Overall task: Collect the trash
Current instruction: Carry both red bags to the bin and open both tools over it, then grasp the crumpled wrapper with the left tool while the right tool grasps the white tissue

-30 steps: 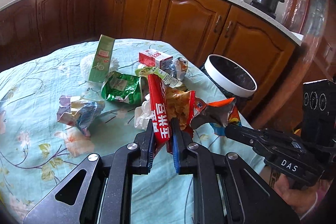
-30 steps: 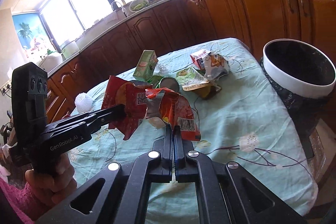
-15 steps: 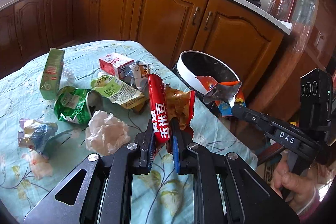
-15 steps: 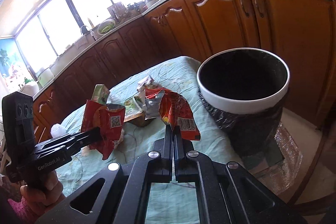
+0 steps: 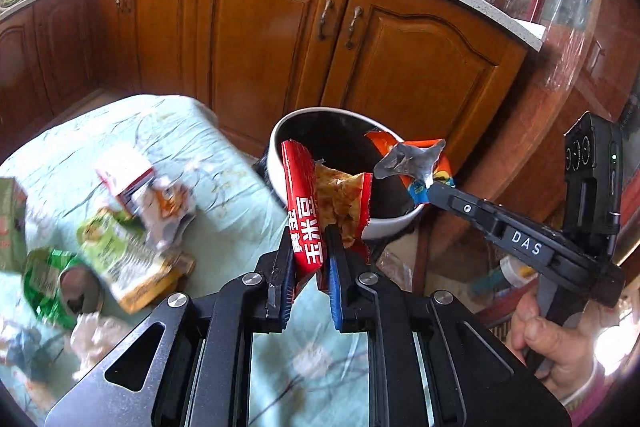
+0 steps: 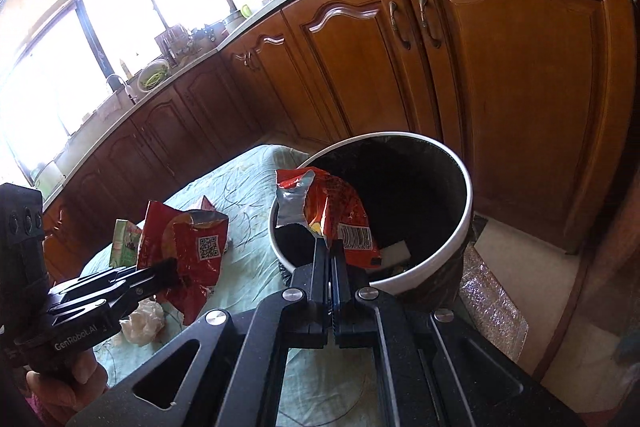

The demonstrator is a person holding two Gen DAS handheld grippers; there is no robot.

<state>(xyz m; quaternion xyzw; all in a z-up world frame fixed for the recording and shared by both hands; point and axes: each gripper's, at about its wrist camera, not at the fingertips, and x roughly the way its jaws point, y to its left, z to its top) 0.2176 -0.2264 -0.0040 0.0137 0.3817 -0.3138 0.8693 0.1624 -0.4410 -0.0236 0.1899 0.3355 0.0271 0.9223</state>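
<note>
My left gripper (image 5: 310, 243) is shut on a red snack bag (image 5: 306, 203) with white lettering, held up in front of the white-rimmed bin (image 5: 384, 225). In the right wrist view that same red snack bag (image 6: 188, 251) hangs from the left gripper (image 6: 170, 273) over the table's edge. My right gripper (image 6: 331, 247) is shut on an orange-red crumpled wrapper (image 6: 332, 211) with a silver inside, held over the open mouth of the bin (image 6: 448, 255). From the left wrist view, the right gripper (image 5: 430, 191) carries this wrapper (image 5: 412, 161) above the bin's far side.
More trash lies on the floral tablecloth (image 5: 224, 167): a red-and-white carton (image 5: 126, 175), a yellow-green packet (image 5: 120, 255), a green bag (image 5: 44, 279), crumpled tissue (image 5: 94, 335), a green carton (image 6: 124, 243). Wooden cabinets (image 6: 500, 87) stand behind the bin. A hand (image 5: 556, 343) holds the right gripper.
Both grippers have swung from over the table toward the bin, each still holding its wrapper. The right one's wrapper now hangs over the bin's opening; the left one's has come up to the rim.
</note>
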